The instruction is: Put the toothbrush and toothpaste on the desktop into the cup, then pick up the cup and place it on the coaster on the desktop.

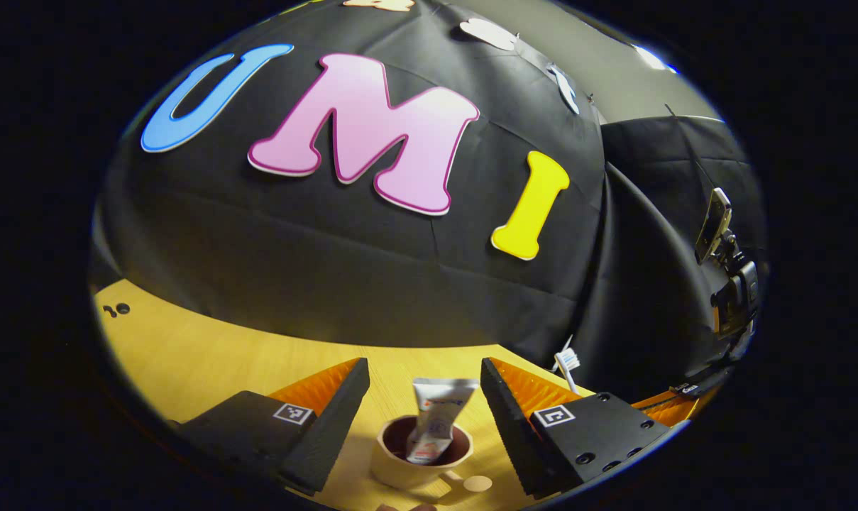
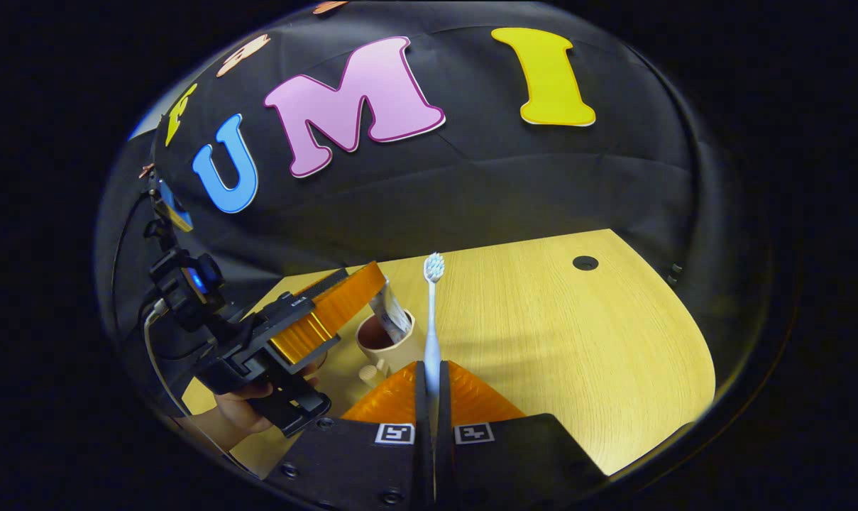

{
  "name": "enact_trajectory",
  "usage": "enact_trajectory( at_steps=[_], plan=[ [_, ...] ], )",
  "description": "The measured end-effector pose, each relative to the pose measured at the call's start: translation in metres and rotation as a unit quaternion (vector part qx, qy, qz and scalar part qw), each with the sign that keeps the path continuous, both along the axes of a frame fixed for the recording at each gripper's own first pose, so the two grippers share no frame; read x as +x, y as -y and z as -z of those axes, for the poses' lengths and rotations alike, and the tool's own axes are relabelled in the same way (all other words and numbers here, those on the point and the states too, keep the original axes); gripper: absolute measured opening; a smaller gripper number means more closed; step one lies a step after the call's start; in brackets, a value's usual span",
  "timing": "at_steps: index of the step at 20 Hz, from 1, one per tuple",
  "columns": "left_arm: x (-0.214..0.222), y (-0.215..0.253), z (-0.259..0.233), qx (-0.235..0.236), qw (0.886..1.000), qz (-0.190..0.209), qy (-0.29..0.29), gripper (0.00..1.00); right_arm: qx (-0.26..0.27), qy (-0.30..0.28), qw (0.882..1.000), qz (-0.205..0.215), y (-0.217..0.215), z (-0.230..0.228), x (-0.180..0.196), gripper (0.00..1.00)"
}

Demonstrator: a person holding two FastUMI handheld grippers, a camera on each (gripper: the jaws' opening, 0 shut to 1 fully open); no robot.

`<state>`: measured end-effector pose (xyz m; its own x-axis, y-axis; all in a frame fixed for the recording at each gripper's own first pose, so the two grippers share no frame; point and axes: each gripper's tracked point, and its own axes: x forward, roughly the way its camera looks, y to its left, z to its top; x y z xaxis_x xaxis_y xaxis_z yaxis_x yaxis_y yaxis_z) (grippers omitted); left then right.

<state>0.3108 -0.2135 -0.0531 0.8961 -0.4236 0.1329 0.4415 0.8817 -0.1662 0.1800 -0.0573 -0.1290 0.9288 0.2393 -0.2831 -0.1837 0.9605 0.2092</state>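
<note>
Toothpaste point(image 1: 432, 420) already stands in the cup point(image 1: 420, 454), below the wide-open left hand-held gripper point(image 1: 423, 426). Right hand-held gripper point(image 2: 429, 387) pinches the toothbrush point(image 2: 433, 312) upright, just right of the cup; next, probably lower it in.

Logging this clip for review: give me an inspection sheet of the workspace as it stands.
Surface: wooden desk with a grommet hole.
Job's things: toothpaste stands in the cup; toothbrush upright, head up, beside the cup. Coaster: small round disc by the cup may be it, cannot tell.
Clutter: nothing seen.
Grippers: left gripper open above the cup; right gripper shut on the toothbrush.
Cables: black cable behind the left gripper.
Surroundings: black cloth wall.
</note>
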Motion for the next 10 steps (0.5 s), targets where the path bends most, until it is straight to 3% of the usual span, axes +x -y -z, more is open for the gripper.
enact_trajectory(
  at_steps=[4, 10],
  plan=[
    [-0.016, -0.04, -0.008, -0.015, 0.998, -0.053, -0.014, 0.97, 0.013, 0.029, 0.999, -0.016, -0.02, -0.017, 0.017, 0.06],
    [-0.064, -0.104, -0.017, -0.06, 0.992, -0.112, -0.009, 0.97, 0.028, 0.12, 0.992, -0.041, -0.058, -0.058, 0.045, 0.06]
  ],
)
